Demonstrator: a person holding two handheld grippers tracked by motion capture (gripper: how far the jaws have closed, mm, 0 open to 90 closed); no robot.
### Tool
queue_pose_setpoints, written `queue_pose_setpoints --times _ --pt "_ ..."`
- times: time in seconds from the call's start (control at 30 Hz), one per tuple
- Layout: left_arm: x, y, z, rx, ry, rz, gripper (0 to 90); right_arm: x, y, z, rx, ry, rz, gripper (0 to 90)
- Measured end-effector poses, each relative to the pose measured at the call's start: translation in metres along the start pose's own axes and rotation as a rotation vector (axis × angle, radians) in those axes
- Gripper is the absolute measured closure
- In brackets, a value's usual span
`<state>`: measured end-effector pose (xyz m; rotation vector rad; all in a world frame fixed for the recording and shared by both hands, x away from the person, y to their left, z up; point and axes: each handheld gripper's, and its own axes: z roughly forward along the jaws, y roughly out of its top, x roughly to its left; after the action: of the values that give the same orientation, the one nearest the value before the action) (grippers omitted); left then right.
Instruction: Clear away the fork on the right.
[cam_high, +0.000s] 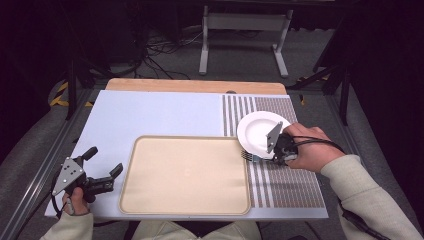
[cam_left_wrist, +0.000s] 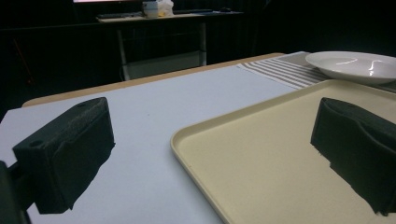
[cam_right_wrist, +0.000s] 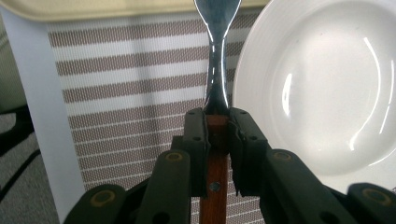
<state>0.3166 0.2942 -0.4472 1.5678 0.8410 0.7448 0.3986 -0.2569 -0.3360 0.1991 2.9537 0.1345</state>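
Between the right tongs (cam_right_wrist: 217, 128), in the right gripper view, sits a fork (cam_right_wrist: 218, 60): they pinch its reddish-brown wooden handle where it meets the shiny metal neck. That view shows the wood and the rivet, which the high view hides behind the hand; there, only the tines (cam_high: 248, 156) peek out just beside the tray's right edge, low over the striped placemat (cam_high: 280, 180). The white plate (cam_high: 256, 131) lies empty on the placemat, close beside the fork. From the left gripper view, the left tongs (cam_left_wrist: 210, 154) stand spread wide with nothing between them, low over the surface (cam_high: 150, 112) at the near left corner of the cream tray (cam_left_wrist: 243, 158), which is empty too. The high view places these tongs (cam_high: 105, 167) left of the tray.
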Motion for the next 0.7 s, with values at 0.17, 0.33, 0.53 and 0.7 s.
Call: queue_pose_setpoints --times 0.17,0.33,0.53,0.7 --pt "0.000 0.000 0.000 0.000 -0.001 0.000 0.0 -0.001 0.011 -0.006 -0.045 0.006 0.059 77.8" --pt "0.000 0.000 0.000 0.000 -0.002 0.000 0.0 -0.001 0.023 -0.007 -0.075 0.015 0.107 77.8" --pt "0.000 0.000 0.000 -0.001 -0.005 0.003 0.0 0.002 0.039 -0.008 -0.101 0.049 0.201 77.8" --pt "0.000 0.000 0.000 0.000 -0.005 0.002 0.0 0.003 0.051 -0.008 -0.133 0.075 0.304 77.8"
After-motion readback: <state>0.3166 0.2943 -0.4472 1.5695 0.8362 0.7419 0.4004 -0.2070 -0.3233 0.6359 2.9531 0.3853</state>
